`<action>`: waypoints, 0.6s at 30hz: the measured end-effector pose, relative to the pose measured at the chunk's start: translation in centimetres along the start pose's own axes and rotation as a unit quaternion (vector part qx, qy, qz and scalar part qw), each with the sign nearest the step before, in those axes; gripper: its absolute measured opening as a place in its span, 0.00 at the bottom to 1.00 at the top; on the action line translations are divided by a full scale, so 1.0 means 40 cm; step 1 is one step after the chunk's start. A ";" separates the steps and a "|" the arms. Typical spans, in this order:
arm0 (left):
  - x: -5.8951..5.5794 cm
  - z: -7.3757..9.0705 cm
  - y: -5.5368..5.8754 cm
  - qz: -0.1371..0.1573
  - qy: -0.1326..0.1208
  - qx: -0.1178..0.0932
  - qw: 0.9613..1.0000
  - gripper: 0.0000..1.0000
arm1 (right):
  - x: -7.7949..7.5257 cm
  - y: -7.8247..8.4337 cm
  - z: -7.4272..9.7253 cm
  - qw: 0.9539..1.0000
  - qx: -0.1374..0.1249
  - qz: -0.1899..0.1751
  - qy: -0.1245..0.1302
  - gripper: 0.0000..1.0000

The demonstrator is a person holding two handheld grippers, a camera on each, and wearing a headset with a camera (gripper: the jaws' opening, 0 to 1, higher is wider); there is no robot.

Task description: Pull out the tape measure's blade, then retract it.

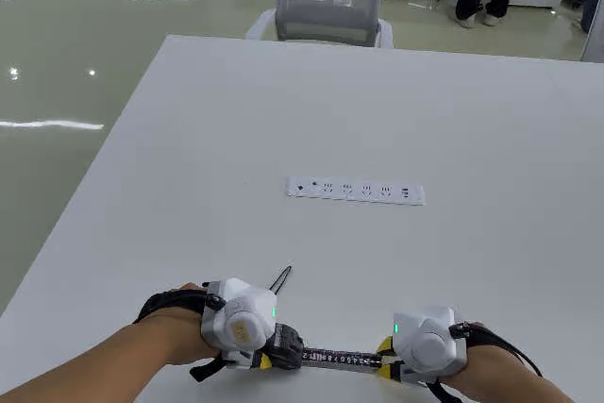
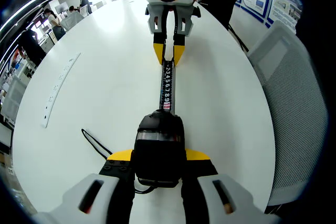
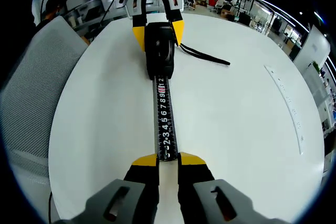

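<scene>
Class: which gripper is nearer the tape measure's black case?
Left. The left gripper clamps the case; the right gripper holds the blade by its end, apart from the case.

1. The tape measure between your left fingers has a black plastic case, mostly matt, with a soft sheen on its top face.
2. Its blade, running out from your right fingers, looks like thin coated metal: smooth, with a faint gloss over the printed numerals.
3. Both pairs of fingers end in smooth yellow tips. The shells behind them are white plastic, slightly glossy.
4. The tabletop under your fingers is white, smooth and matt.
5. The strap beside your left fingers looks like black matt cord.
6. The floor, well beyond your fingers, is glossy and mirrors the lights.
</scene>
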State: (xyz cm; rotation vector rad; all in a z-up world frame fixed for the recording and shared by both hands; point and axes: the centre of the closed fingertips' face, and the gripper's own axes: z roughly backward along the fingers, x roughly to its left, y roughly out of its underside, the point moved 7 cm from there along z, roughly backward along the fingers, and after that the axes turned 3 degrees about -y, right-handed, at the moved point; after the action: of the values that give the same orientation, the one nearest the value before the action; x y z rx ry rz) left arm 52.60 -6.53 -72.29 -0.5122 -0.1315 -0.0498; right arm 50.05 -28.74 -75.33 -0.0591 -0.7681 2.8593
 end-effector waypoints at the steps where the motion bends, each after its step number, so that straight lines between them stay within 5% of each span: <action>1: 0.000 0.000 0.000 0.000 0.000 0.000 1.000 0.30 | 0.000 0.001 0.000 1.000 -0.001 0.000 0.000 0.10; 18: -0.001 -0.002 0.000 0.001 0.000 -0.002 1.000 0.30 | 0.003 0.013 0.012 1.000 0.009 0.000 -0.005 0.11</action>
State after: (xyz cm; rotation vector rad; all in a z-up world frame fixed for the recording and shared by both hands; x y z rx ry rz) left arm 52.59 -6.57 -72.38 -0.5164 -0.1316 -0.0478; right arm 49.82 -29.38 -75.16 -0.0412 -0.7445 2.8678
